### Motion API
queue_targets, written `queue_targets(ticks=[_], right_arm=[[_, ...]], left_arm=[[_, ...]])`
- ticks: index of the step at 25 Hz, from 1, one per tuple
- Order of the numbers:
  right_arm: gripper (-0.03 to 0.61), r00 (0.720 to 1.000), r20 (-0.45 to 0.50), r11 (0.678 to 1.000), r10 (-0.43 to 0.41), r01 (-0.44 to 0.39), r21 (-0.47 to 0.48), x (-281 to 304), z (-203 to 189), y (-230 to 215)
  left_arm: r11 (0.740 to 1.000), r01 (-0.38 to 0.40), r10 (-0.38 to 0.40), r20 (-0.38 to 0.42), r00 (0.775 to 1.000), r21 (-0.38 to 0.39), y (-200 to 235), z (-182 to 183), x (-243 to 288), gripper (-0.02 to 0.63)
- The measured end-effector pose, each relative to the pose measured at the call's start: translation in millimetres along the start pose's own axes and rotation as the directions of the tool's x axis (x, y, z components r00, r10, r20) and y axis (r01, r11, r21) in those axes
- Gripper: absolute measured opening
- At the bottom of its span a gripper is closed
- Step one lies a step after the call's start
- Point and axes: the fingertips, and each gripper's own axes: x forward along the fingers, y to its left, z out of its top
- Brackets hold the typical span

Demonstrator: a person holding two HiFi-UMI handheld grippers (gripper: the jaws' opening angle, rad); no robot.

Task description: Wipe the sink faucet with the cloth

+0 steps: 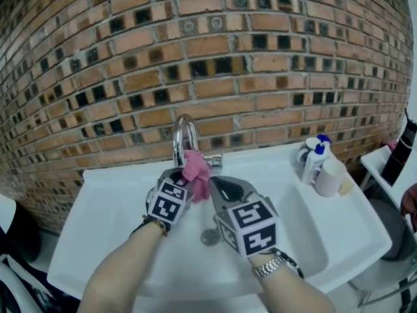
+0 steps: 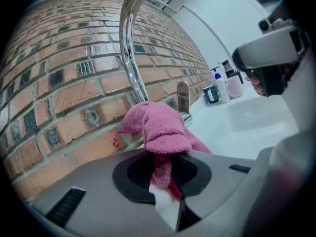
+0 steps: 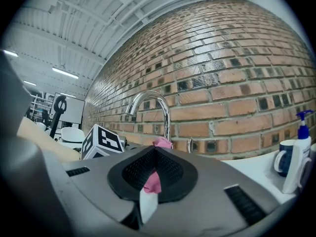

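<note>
Pink cloth (image 1: 197, 172) is clamped in both my left gripper (image 1: 188, 183) and right gripper (image 1: 213, 183) at the base of the faucet (image 1: 184, 134). Wiping looks barely started to me; the arch is not yet done.

I note a brick wall (image 1: 130, 57) behind, dark square insets scattered through it. Off right: a blue-topped pump bottle (image 1: 313, 162), a mug (image 1: 304, 152) just beside it, a white bottle (image 1: 331, 176) close by. Round metal drain (image 1: 210, 237) lower centre.
</note>
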Motion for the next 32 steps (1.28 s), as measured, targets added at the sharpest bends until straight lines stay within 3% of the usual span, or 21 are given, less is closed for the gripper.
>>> queue_targets(ticks=[5, 17, 25, 32], right_arm=[[0.012, 1.000, -0.002, 1.000, -0.004, 0.004, 0.004, 0, 0, -1], [0.012, 1.000, -0.001, 1.000, -0.019, 0.019, 0.018, 1, -1, -9], [0.012, 0.999, 0.020, 0.998, -0.041, 0.040, 0.049, -1, -1, -24], [0.012, 0.999, 0.044, 0.996, -0.012, 0.009, 0.086, -2, -2, -30]], left_arm=[[0.999, 0.039, -0.040, -0.068, 0.997, -0.010, -7, -21, 6, 0.071], [0.994, 0.104, -0.108, -0.129, 0.986, -0.035, -13, -28, 6, 0.069], [0.994, 0.108, -0.109, -0.026, 0.994, -0.034, -17, -3, -29, 0.069], [0.983, 0.184, -0.182, 0.061, 0.981, -0.017, -32, 17, -70, 0.069]])
